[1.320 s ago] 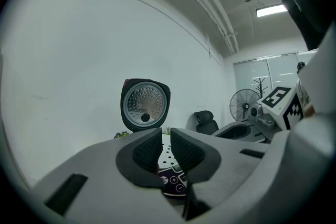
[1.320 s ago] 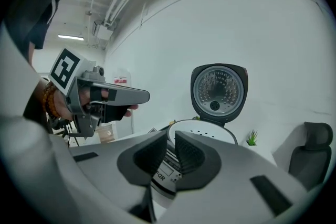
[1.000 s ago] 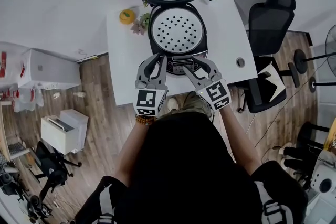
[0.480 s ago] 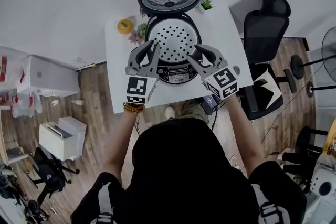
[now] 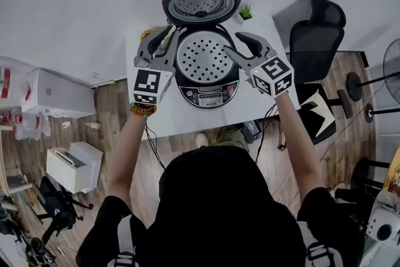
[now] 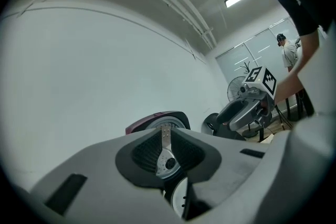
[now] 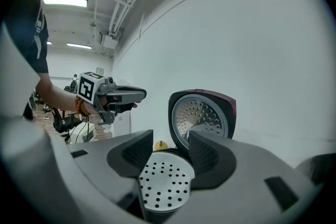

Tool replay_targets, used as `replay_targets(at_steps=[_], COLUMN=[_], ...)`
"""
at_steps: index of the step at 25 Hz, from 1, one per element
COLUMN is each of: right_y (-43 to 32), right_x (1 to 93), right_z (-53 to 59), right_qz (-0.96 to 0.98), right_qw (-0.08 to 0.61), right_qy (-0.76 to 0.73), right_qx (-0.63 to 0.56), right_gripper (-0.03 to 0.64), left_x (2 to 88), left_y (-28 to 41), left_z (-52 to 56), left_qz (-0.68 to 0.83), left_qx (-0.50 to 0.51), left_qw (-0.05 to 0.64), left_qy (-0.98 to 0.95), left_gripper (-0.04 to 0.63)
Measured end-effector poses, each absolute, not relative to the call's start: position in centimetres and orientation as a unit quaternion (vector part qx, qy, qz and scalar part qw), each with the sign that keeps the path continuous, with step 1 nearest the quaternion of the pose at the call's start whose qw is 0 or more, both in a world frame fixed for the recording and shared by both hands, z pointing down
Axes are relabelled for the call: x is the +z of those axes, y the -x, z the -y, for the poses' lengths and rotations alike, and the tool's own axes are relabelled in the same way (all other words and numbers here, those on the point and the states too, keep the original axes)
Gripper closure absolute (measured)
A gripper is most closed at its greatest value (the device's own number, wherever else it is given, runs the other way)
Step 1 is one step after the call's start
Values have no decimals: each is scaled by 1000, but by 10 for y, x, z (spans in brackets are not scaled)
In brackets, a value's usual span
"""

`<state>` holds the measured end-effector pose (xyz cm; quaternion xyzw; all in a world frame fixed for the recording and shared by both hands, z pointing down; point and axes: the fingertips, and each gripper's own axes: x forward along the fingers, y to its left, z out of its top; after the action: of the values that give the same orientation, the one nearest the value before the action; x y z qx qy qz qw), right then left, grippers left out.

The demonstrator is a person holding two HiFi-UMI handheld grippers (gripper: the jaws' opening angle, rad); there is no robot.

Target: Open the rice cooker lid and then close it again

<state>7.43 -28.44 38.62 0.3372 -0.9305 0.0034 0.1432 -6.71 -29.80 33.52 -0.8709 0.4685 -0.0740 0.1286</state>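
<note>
Lid (image 5: 201, 3) stands open; closing is next. Left claw (image 5: 167, 34) pinched shut, right claw (image 5: 235, 44) opening, both empty; push it down.

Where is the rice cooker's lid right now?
In the head view, the lid stands open behind the perforated tray, just left of a small green plant.

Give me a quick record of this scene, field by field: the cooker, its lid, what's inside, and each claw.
rice cooker: on the white table, control panel toward the person
lid: open, standing up at the back
inside: perforated steamer tray across the top
left claw: shut, empty, by the cooker's left side
right claw: jaws opening, nothing between them, by the cooker's right side
</note>
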Motion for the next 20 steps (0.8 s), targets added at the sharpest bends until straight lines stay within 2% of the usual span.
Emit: replay_targets(at_steps=[6, 9, 15, 20], right_y=[-83, -89, -101, -104], right_x=[360, 344, 314, 297], right_z=[320, 341, 380, 417], right_qz=[928, 927, 928, 933], right_qw=[151, 143, 123, 77], right_qy=[-339, -346, -350, -349], right_qx=[-27, -29, -28, 31], right_gripper=[397, 397, 397, 390], left_x=[315, 310, 300, 302], left_y=[78, 81, 91, 107], left_z=[336, 357, 393, 422], left_qz=[-468, -462, -464, -470], left_qx=[-65, -69, -66, -66], left_qw=[116, 100, 74, 27], left_qy=[874, 879, 880, 880], left_gripper=[555, 476, 476, 469])
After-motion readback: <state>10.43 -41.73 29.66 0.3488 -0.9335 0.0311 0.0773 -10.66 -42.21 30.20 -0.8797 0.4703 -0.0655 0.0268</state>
